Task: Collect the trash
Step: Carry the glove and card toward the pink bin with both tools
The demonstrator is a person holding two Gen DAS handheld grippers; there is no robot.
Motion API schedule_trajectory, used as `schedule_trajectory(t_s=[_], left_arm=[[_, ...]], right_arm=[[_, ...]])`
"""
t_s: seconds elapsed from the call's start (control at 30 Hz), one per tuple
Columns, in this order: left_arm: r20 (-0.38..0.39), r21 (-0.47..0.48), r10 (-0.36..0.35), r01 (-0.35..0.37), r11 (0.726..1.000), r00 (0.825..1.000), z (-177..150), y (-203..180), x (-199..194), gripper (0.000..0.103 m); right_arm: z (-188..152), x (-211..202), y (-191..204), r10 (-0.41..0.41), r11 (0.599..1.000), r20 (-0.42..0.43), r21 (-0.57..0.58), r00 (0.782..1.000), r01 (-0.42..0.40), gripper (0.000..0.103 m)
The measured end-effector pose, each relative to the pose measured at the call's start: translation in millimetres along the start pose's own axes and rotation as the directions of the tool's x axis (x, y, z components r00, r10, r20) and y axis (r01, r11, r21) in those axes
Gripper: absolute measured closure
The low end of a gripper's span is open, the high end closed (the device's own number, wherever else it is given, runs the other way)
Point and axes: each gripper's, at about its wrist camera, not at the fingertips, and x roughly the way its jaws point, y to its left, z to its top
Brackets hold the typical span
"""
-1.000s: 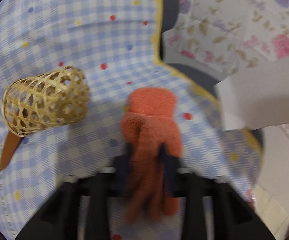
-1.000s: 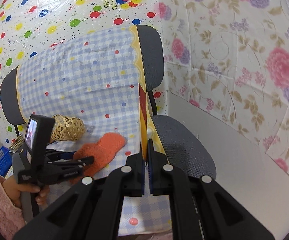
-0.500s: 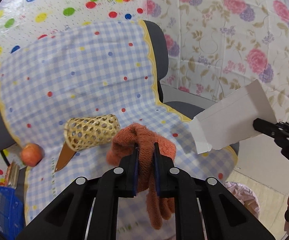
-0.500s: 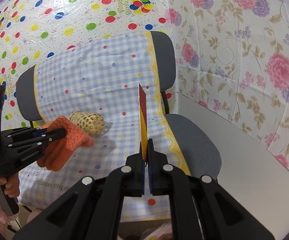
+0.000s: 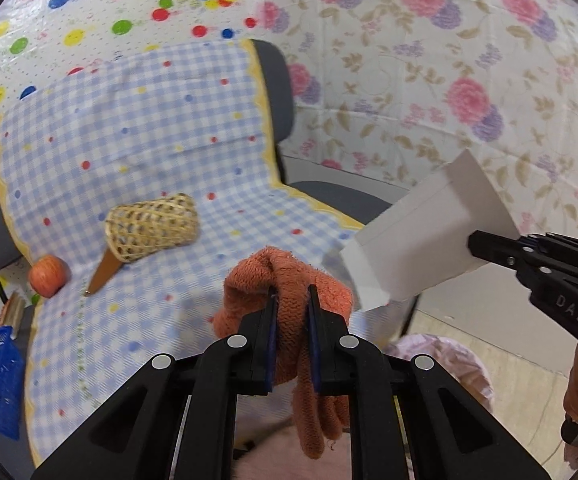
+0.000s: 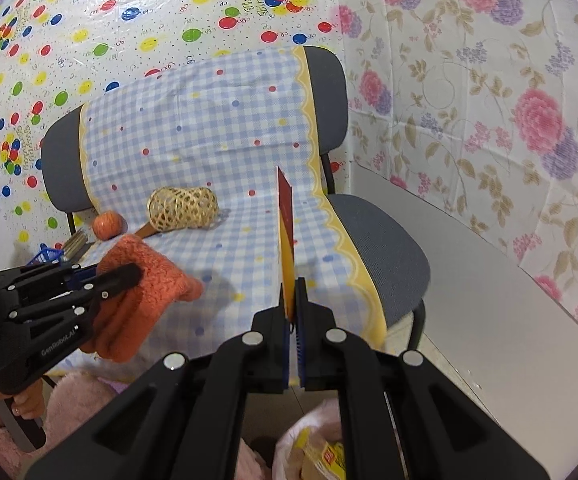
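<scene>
The left gripper (image 5: 291, 312) has its jaws closed tight on an orange knitted glove (image 5: 289, 280), pinched mid-body so that the fuzzy cuff bunches above the jaws and the fingers dangle below them, clear of the chair seat. The right gripper (image 6: 293, 300) has its jaws nearly shut on a thin flat card (image 6: 285, 240), white on one face in the left view, red and yellow on the edge-on face in its own view; it is held by one corner only and stands up stiffly. Both items hang in the air above the front edge of the seat, near each other but apart. Below the right gripper a pink-lined bag (image 6: 309, 440) with yellow packaging inside is visible, likely the trash target. The risks, as I judge them: the soft, stretchy knit can creep out of a narrow pinch if swung, and its limp fingers could snag on the bag's rim; the slick card, gripped at a corner, may pivot or slide free and flutter aside on release. On the checked blue cloth (image 5: 129, 152) covering the chair remain a woven bamboo basket (image 5: 151, 228) lying on its side, open lattice and rigid, with a brown wooden handle-like piece (image 5: 103, 274) poking out beneath it, and a round smooth apple (image 5: 49, 275) near the seat's edge, which could roll off if the cloth is tugged.
</scene>
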Motion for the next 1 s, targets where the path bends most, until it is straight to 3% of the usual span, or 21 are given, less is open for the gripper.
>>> schedule_trajectory(t_s=[0.2, 0.5, 0.77, 1.0], left_arm=[[0.026, 0.053, -0.077, 0.076, 0.996, 0.997, -6, -36, -18, 0.089], [0.111, 0.098, -0.202, 0.192, 0.976, 0.973, 8, -82, -55, 0.089], [-0.055, 0.11, -0.237, 0.242, 0.964, 0.97, -36, -118, -5, 0.089], [-0.209, 0.144, -0.254, 0.287, 0.947, 0.944, -72, -147, 36, 0.089]], right_arm=[[-28, -33, -15, -0.067, 0.998, -0.013, 0.009, 0.998, 0.067, 0.1], [-61, -88, -50, -0.184, 0.98, -0.015, 0.069, 0.983, 0.185, 0.1], [-87, -96, -68, -0.238, 0.967, -0.073, 0.08, 0.969, 0.243, 0.1], [-114, -72, -82, -0.236, 0.961, -0.174, 0.102, 0.956, 0.255, 0.1]])
